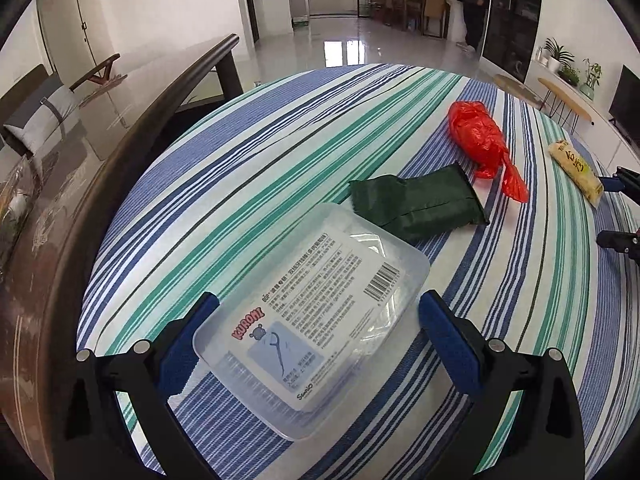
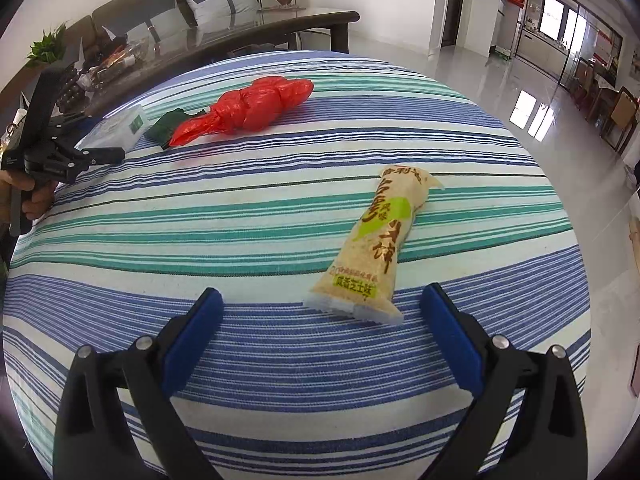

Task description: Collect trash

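A clear plastic floss-pick box (image 1: pixel 312 320) with a Kuromi label lies flat on the striped tablecloth (image 1: pixel 280 140). My left gripper (image 1: pixel 320 304) stands wide open around it, and its left pad (image 1: pixel 188 344) is at the box's edge. Beyond the box lie a dark green pouch (image 1: pixel 420 204), a knotted red plastic bag (image 1: pixel 476 136) and a yellow snack packet (image 1: pixel 576 170). My right gripper (image 2: pixel 320 300) is wide open and holds nothing. The near end of the snack packet (image 2: pixel 380 240) lies just ahead of its fingertips, closer to the right finger. The red bag (image 2: pixel 248 112) lies farther back.
A dark wooden table with a glass top (image 1: pixel 120 152) curves along the left of the cloth. A person (image 1: pixel 474 0) stands far back in the room. A hand (image 2: pixel 36 200) holds the left gripper (image 2: pixel 108 136) at the cloth's left edge. Glossy floor surrounds the table.
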{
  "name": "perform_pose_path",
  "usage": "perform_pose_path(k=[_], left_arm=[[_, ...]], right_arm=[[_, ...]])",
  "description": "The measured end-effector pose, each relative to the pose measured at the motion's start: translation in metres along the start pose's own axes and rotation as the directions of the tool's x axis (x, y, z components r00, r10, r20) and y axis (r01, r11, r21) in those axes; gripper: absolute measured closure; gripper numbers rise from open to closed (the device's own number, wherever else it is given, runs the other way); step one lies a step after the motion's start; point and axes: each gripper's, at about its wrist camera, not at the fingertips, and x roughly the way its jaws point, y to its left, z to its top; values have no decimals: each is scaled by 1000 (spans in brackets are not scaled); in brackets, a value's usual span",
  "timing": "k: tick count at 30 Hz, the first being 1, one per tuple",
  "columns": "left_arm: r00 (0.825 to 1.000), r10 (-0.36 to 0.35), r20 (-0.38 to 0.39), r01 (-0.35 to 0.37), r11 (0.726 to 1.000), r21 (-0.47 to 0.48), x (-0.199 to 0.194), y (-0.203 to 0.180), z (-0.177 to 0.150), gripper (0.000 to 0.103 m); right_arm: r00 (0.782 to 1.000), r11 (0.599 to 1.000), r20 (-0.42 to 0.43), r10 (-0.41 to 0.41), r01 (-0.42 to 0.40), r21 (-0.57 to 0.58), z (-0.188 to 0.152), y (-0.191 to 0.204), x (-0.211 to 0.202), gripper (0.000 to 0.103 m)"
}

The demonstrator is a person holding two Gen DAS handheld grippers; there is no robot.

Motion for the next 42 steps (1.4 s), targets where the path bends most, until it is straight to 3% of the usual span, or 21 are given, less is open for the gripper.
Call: perform_pose_path(k=[3,4,7,9,11,13,17,19,21,22,23,28,42], left_arm=[[1000,15,3,-15,999,-39,-5,-4,-6,11],[1000,29,9,-29,999,-46,-9,-5,-9,20],[999,32,10,-31,997,-77,-21,-15,-19,28],[999,48,7,-47,995,-87,-27,-28,-25,29],[996,86,-6,-86,989,-118,-36,-47,-34,29],[995,102,-20,-104,973,-204,-44,-64,-41,28],[994,106,-8,-102,932,-349,-64,-106,-54,28],[994,113,5,-103,921,-376,-67,-128,-54,28],[989,147,-3,-137,916,-378,-64,-143,-51,23],[988,153,-14,-146,913,-380,-60,-149,-50,14],[986,165,-22,-160,907,-389,-57,-150,-49,11],[977,203,-63,-212,904,-371,-43,-153,-48,5],[977,204,-60,-211,897,-388,-41,-153,-49,4]], right_arm=[[997,992,40,72,-76,100,-2,-15,-7,7],[994,985,47,95,-101,142,-1,-21,-8,7],[998,981,17,62,-64,185,9,-24,-4,10],[1000,986,2,-6,5,168,17,-18,1,33],[998,992,-1,-66,66,104,23,-11,6,67],[997,995,10,-70,69,72,23,-9,4,75],[992,992,34,125,-124,-21,6,7,-10,75],[993,991,27,119,-117,-66,1,12,-13,75],[995,993,9,100,-99,-67,-1,8,-12,53],[998,996,10,69,-68,-60,0,4,-11,25],[999,997,16,46,-45,-56,0,1,-10,19],[999,996,4,34,-34,-85,-5,2,-1,15],[999,996,-5,41,-42,-74,-6,-2,-2,10]])
